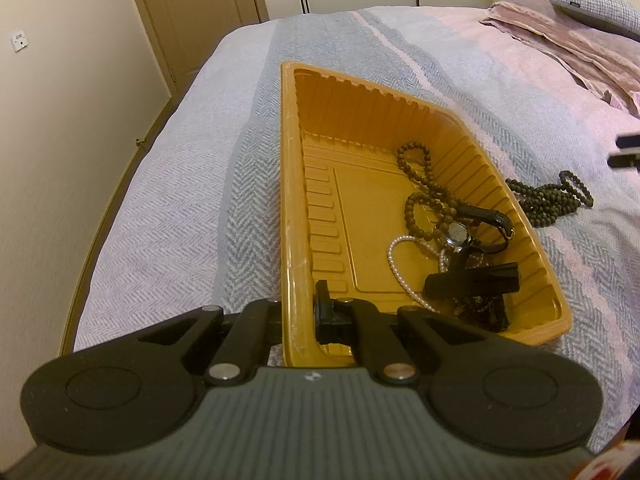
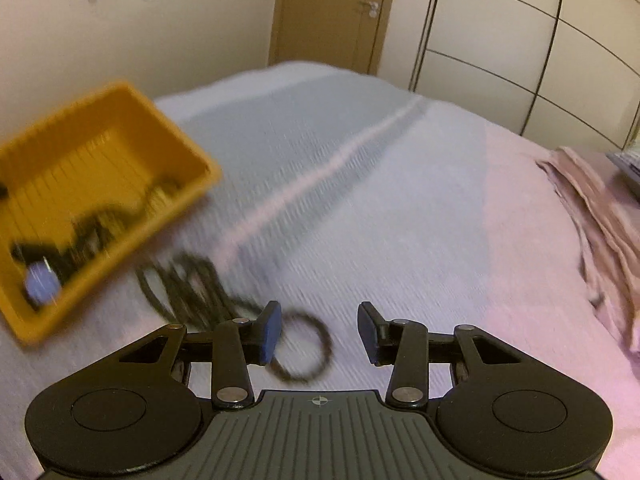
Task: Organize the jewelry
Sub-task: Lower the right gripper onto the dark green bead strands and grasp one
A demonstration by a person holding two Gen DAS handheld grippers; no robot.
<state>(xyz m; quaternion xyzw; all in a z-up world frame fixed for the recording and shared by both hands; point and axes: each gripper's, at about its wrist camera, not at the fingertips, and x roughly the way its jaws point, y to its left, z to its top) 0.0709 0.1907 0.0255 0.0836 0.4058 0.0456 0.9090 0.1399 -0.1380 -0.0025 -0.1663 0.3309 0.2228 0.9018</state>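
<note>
Left tongs clamp yellow tray wall; right tongs agape, empty; bedspread, door.

Beads by tray; bedspread open.

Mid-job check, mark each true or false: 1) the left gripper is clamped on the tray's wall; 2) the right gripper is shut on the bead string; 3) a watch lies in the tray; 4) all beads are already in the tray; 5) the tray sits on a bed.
1) The left gripper clamps the yellow tray wall: true.
2) False: the right gripper is open, above the dark bead string.
3) The watch lies in the tray: true.
4) False: that dark bead string lies on the bedspread, beside the tray.
5) True.
</note>
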